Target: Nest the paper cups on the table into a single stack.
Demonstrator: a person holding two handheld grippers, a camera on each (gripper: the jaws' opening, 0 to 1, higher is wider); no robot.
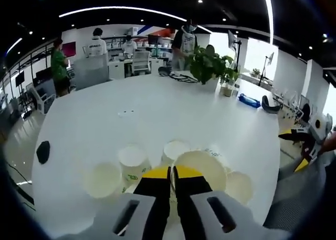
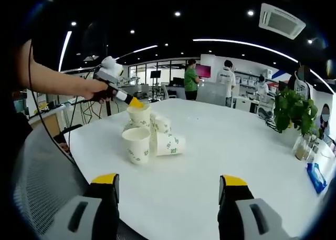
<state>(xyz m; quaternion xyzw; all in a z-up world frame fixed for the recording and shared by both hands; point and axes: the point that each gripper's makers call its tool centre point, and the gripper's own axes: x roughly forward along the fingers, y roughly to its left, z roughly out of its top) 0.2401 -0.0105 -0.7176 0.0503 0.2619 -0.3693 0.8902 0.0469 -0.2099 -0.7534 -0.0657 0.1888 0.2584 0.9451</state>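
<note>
- Your left gripper (image 1: 172, 183) is pinched nearly closed on a cup (image 1: 200, 169) rim, amid the cup cluster (image 2: 149, 135).
- Lift it straight and drop it into an upright cup (image 2: 136, 144).
- Right gripper (image 2: 168, 190) hangs wide open, empty, near the cluster.

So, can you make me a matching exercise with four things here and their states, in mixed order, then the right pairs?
As seen in the right gripper view:
1 left tool
2 right tool
3 front cup
4 rightmost cup

a lying on its side
b standing upright
c open
d shut on top cup

Pairs: 1-d, 2-c, 3-b, 4-a
</note>
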